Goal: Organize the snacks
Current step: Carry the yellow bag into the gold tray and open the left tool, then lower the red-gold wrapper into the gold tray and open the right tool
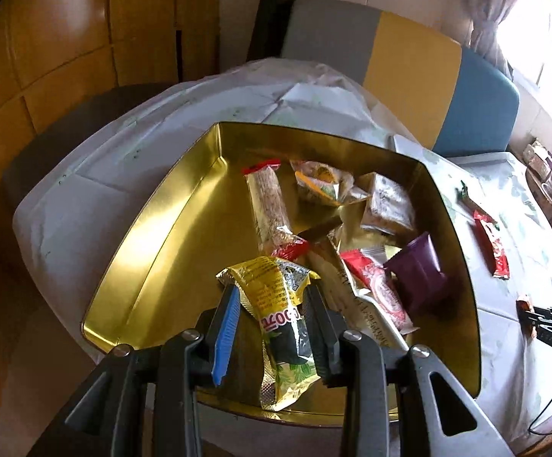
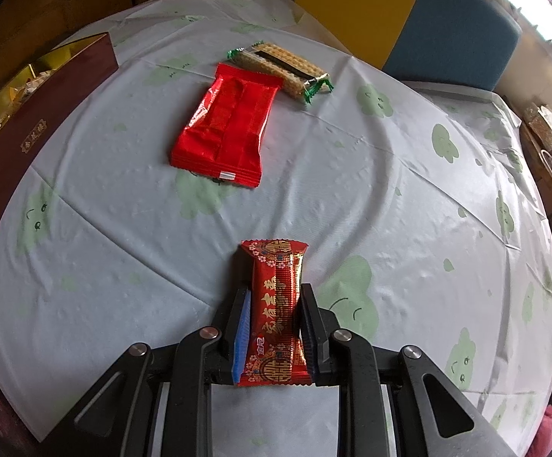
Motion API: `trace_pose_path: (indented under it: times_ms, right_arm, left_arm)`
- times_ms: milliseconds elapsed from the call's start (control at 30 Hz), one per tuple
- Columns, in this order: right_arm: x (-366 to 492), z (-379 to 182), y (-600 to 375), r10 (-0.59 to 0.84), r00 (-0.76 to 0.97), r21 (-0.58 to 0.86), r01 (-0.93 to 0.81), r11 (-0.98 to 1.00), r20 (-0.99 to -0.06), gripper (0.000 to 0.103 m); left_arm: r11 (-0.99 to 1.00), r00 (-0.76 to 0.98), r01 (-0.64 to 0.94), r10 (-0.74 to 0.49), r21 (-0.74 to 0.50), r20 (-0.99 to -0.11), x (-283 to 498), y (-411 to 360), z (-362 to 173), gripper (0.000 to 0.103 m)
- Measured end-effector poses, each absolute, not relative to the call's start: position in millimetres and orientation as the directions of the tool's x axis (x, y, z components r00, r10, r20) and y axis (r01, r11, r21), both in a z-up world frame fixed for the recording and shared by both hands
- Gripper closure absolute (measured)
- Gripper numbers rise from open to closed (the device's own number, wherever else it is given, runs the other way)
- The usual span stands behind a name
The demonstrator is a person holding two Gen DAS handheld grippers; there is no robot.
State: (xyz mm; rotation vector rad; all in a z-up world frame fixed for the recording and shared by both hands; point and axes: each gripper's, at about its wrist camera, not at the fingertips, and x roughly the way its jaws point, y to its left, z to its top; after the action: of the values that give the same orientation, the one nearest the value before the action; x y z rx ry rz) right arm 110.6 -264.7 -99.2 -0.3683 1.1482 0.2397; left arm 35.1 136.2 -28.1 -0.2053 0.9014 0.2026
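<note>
Nearest in the left wrist view, the left gripper [image 1: 272, 301] is clenched on a yellow snack packet [image 1: 279, 320] held over the near edge of the gold tin [image 1: 154, 236]. The packet looks light, crinkly and slippery, probably safest pinched across its middle. The right gripper [image 2: 274, 304], jaws narrow, clasps a red-and-gold bar [image 2: 276, 312] at mid-length above the tablecloth [image 2: 390, 198]. Farther off lie a red packet [image 2: 224, 129] and, just beyond it, a wafer bar [image 2: 287, 68].
</note>
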Motion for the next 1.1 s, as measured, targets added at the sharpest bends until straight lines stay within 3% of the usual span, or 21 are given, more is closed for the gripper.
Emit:
trace_pose_path:
  times_ms: [367, 667, 933, 1100]
  right_arm:
    - [115.4, -93.1, -264.0, -0.039, 0.329, -0.131, -0.263, 0.956, -0.943, 0.08]
    - [93.2, -54.2, -232.5, 0.166, 0.398, 0.051, -0.285, 0.957, -0.902, 0.08]
    - [69.9, -9.1, -130.7, 0.414, 0.409, 0.186, -0.49, 0.851, -0.813, 0.08]
    - [62.1, -1.4, -71.0, 0.492, 0.379, 0.209, -0.586, 0.783, -0.783, 0.08]
  left_arm:
    - [0.961, 0.616, -0.256, 0.077, -0.107, -0.784, 30.2, 137.3, -29.3, 0.068]
    - [0.959, 0.62, -0.263, 0.083, -0.107, -0.78, 29.6, 138.1, -28.8, 0.068]
    - [0.952, 0.637, -0.282, 0.094, -0.119, -0.765, 25.6, 145.6, -22.9, 0.068]
    - [0.951, 0.632, -0.284, 0.089, -0.123, -0.77, 25.8, 147.0, -26.0, 0.068]
